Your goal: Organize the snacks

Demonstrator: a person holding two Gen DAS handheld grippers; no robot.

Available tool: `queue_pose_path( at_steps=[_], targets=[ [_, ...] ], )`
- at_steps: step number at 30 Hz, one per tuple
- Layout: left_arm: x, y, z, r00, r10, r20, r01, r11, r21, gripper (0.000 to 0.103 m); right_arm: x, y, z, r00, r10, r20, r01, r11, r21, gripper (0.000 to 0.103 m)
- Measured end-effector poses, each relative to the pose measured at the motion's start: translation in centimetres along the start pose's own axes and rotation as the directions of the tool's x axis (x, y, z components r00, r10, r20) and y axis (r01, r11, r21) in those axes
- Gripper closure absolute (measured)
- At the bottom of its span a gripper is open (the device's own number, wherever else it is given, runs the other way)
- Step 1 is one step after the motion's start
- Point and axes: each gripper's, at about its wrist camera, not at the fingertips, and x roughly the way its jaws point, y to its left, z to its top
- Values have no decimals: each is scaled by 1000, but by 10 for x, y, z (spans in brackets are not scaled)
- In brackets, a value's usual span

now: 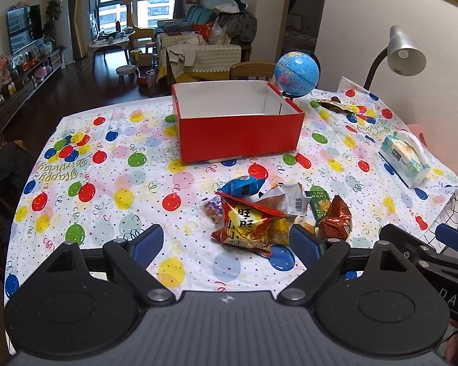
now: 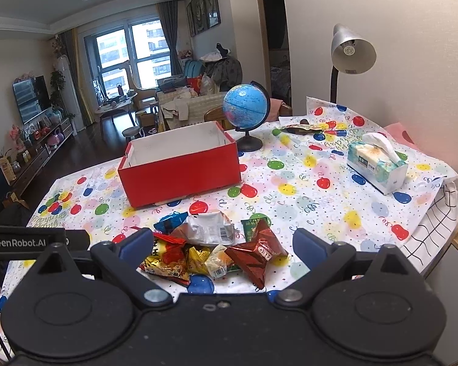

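Red cardboard box (image 1: 241, 135) stands empty mid-bench; the snack pile (image 2: 216, 248) lies loose before it. Both my left gripper (image 1: 226, 241) and right gripper (image 2: 223, 244) hover with jaws released, nothing picked yet; next I must close on one packet.

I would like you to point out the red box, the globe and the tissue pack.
red box (image 1: 239, 135), left wrist view, on its red front wall.
globe (image 2: 245, 106), right wrist view, on the blue sphere.
tissue pack (image 2: 375, 164), right wrist view, on its printed side.
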Motion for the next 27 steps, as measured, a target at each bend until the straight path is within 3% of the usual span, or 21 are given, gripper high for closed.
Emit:
queue_pose_path(
  at_steps=[27],
  targets=[
    [-10,-2,3,999,-18,32,18,1000,2,13,-8,1,1,1000,2,19,-2,1000,8,5]
  ],
)
